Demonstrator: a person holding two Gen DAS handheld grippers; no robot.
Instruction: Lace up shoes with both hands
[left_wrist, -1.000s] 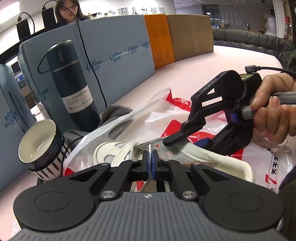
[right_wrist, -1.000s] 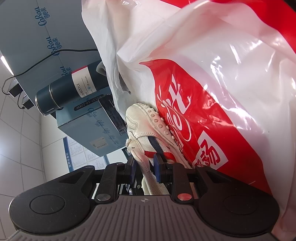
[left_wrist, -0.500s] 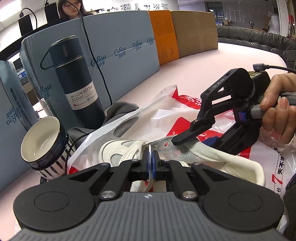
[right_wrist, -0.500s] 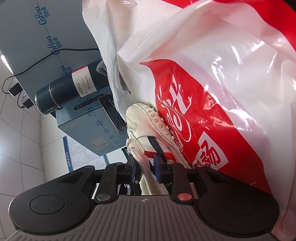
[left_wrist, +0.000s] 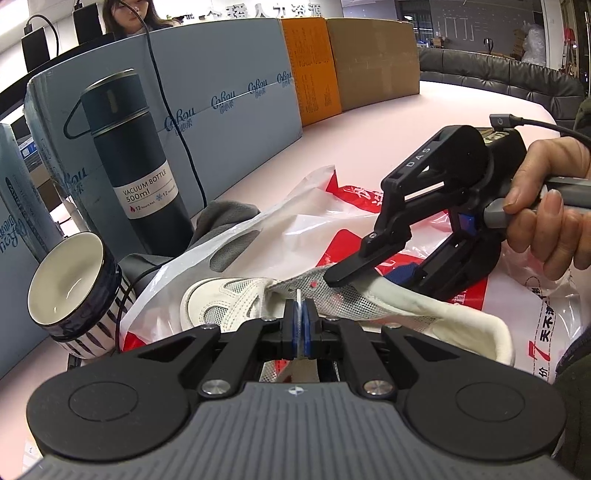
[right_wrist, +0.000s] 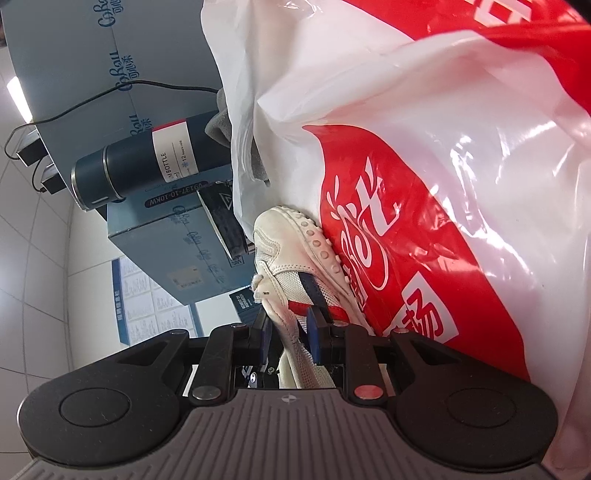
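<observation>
A white mesh sneaker (left_wrist: 229, 299) lies on its side on a red and white plastic bag (left_wrist: 295, 229). My left gripper (left_wrist: 300, 317) sits just before it, shut on the thin white lace tip (left_wrist: 298, 295) that sticks up between its blue pads. My right gripper (left_wrist: 343, 282), held by a hand (left_wrist: 546, 206), comes in from the right and clamps the shoe's mesh upper. In the right wrist view the same sneaker (right_wrist: 291, 240) is seen with its studded sole against the bag (right_wrist: 424, 184), and my right gripper (right_wrist: 290, 328) is shut on the edge of its upper.
A dark vacuum bottle (left_wrist: 136, 166) and a striped cup (left_wrist: 70, 284) stand left of the shoe. Blue cartons (left_wrist: 221, 92) wall the back, with a person (left_wrist: 125, 14) seated behind them. A grey cloth (left_wrist: 225, 214) lies under the bag on the pink table (left_wrist: 369, 140).
</observation>
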